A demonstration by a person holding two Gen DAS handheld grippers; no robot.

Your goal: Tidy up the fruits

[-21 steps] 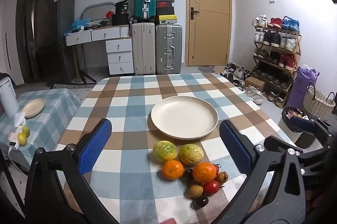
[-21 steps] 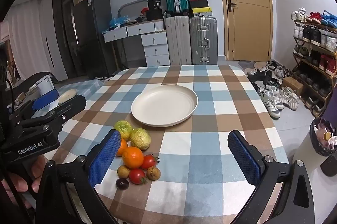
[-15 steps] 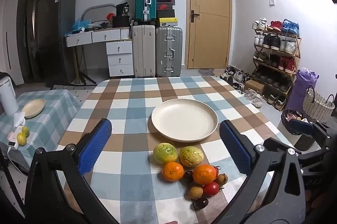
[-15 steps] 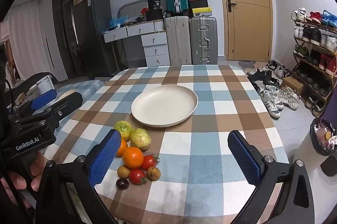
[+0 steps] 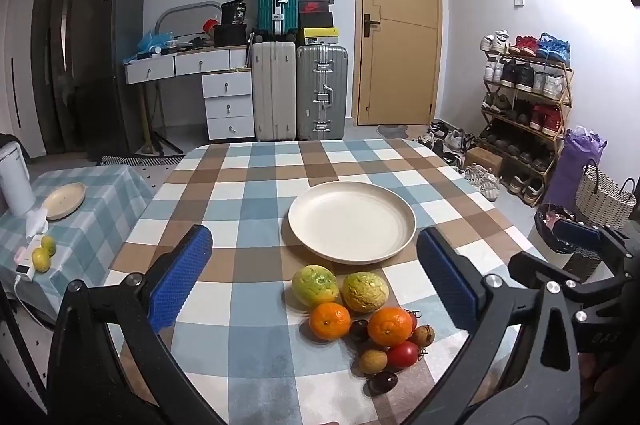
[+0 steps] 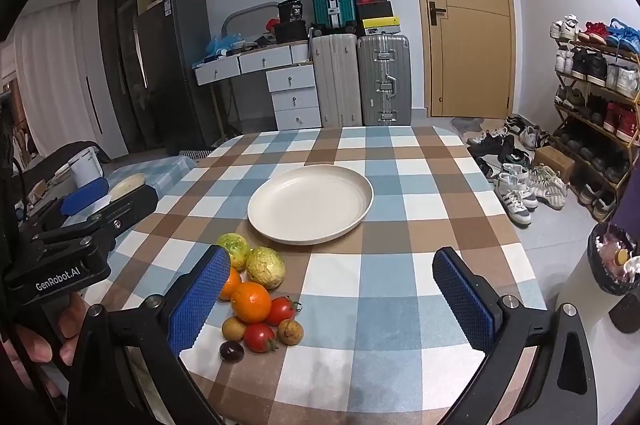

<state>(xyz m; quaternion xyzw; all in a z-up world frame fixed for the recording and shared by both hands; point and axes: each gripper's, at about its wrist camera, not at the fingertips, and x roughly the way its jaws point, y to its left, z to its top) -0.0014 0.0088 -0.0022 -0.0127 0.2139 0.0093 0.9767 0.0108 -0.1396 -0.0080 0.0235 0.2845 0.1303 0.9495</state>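
A cream plate [image 5: 352,221] [image 6: 310,203] sits empty on the checked table. In front of it lies a cluster of fruit: two yellow-green fruits [image 5: 315,285] [image 6: 265,267], two oranges [image 5: 390,320] [image 6: 251,302], red tomatoes [image 5: 403,354] [image 6: 260,337], small brown fruits [image 5: 373,362] and a dark plum [image 6: 231,351]. My left gripper [image 5: 314,283] is open and empty, held above the near table edge over the fruit. My right gripper [image 6: 332,299] is open and empty, with the fruit at its left finger.
A side table [image 5: 80,221] at the left holds a small plate, a kettle and two limes. Suitcases [image 5: 320,93], a desk and a door stand behind. A shoe rack [image 5: 524,97], basket and bin stand at the right.
Both grippers stay open. The left view has shifted slightly, with the fruit and plate a little higher in frame. The right gripper has barely moved.
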